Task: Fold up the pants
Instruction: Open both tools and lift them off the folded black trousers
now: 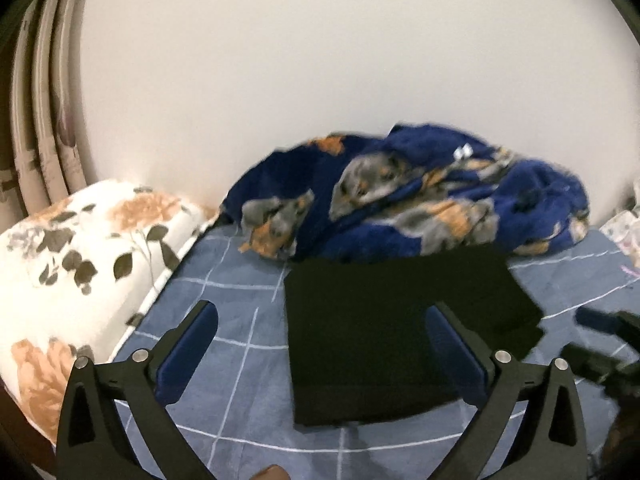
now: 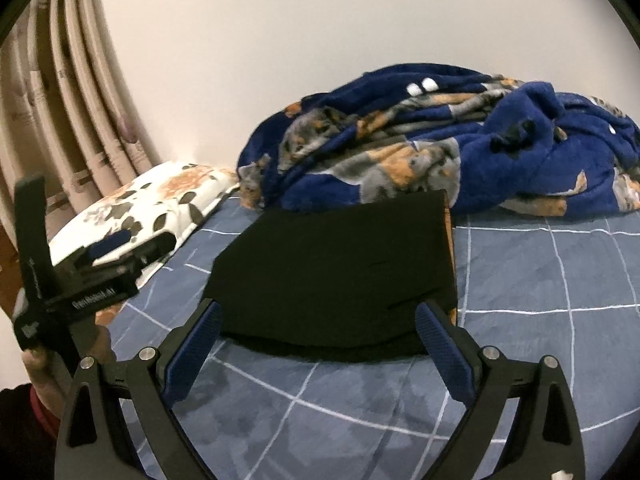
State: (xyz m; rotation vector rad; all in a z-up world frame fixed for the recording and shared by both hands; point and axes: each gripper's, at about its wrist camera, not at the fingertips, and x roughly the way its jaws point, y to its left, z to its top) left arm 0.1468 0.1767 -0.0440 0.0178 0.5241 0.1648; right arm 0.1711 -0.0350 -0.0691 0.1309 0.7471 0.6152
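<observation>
The black pants (image 1: pixel 400 332) lie folded into a flat, thick rectangle on the blue checked bedsheet (image 1: pixel 224 280). My left gripper (image 1: pixel 322 312) hangs above the near left part of the bundle, jaws wide open, with nothing between the blue pads (image 1: pixel 188 356). In the right wrist view the folded pants (image 2: pixel 340 272) lie just beyond my right gripper (image 2: pixel 319 308), which is also open and empty above the sheet (image 2: pixel 540 280). An orange lining shows along the right edge of the pants.
A crumpled blue blanket (image 1: pixel 420 192) with a dog print lies behind the pants against the white wall. A floral pillow (image 1: pixel 80 248) sits at the left, with curtains (image 1: pixel 44 120) behind it. The left gripper's black body (image 2: pixel 80 292) shows at the left of the right wrist view.
</observation>
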